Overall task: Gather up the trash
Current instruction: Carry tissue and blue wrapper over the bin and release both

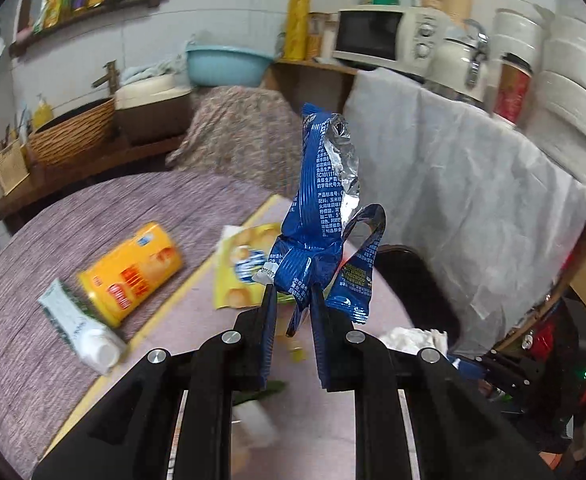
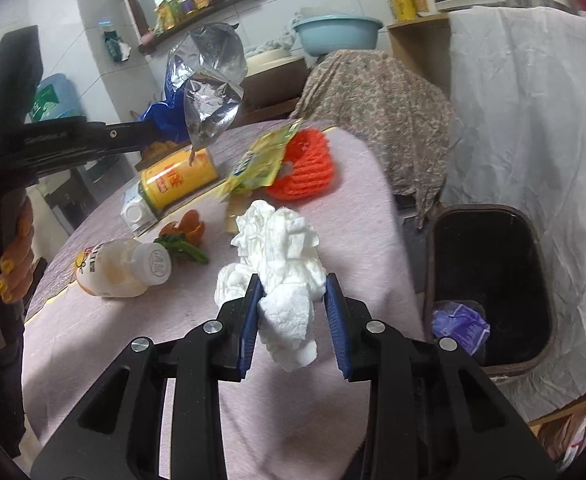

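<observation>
Crumpled white tissue (image 2: 283,280) is what we are pinching in our right gripper (image 2: 293,292) above the pink tablecloth (image 2: 353,184), beside a dark bin (image 2: 489,276). Our left gripper (image 1: 292,294) is clamping a twisted blue foil wrapper (image 1: 317,216), lifted over the table, its small print blurring beyond reading.

Your cloth-covered tabletop (image 2: 353,216) carries a yellow can (image 2: 179,178) on its side, a white tube (image 1: 79,326), a yellow wrapper (image 1: 239,268), orange netting (image 2: 307,164), a toppled bottle (image 2: 123,268) and eggshell (image 2: 189,228).

Crumpled tissue (image 2: 289,276) between right tongs (image 2: 292,292)
</observation>
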Motion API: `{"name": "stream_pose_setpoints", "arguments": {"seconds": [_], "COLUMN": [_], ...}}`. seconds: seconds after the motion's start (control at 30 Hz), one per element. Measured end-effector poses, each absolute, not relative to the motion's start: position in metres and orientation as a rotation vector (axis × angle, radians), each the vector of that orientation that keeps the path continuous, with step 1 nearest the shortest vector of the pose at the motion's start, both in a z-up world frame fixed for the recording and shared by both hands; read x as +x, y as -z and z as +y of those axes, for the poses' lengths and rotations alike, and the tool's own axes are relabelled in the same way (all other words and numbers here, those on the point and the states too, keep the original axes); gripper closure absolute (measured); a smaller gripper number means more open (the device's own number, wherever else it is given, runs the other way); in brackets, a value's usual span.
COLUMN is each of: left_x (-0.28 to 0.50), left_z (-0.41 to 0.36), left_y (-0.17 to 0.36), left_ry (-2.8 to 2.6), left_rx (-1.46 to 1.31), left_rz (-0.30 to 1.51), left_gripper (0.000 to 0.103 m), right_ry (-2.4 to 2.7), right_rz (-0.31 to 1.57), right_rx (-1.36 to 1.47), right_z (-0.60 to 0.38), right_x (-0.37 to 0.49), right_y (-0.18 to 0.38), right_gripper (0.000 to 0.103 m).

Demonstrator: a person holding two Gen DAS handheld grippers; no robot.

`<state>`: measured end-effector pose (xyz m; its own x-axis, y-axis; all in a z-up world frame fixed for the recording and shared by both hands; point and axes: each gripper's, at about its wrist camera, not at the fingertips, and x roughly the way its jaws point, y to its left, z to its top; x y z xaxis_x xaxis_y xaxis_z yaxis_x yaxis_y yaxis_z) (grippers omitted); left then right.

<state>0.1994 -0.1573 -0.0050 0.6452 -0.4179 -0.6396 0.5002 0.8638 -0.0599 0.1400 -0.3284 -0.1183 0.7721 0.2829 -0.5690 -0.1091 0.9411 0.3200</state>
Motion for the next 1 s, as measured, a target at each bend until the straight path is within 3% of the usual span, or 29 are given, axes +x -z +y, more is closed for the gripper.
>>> {"name": "stream_pose_setpoints", "arguments": {"seconds": [0.27,0.6,0.8,1.0], "left_x": [0.197,0.2,0.208,0.216], "left_z": [-0.238,-0.317,-0.349,-0.373], "left_y": [0.031,0.074,0.1,0.121], "left_ry": [0.639,0.723,0.708,0.69], "left_rx": [0.156,0.218,0.262,0.309], "left_rz": [0.742,0.862,0.926,0.963], "left_gripper": [0.086,0.086,0.086,0.086], "right_ry": [0.026,0.235,0.293,0.322], "right_rz": [0.672,0.778,0.818,0.818], "right_rx": [0.368,0.416,0.44,0.443], "right_z": [-0.405,-0.483,-0.504,-0.504], "right_x": [0.127,0.162,0.174,0.161], "right_y": [0.14,0.212,0.243,0.247], "right_gripper": [0.071,0.07,0.043,0.042]}}
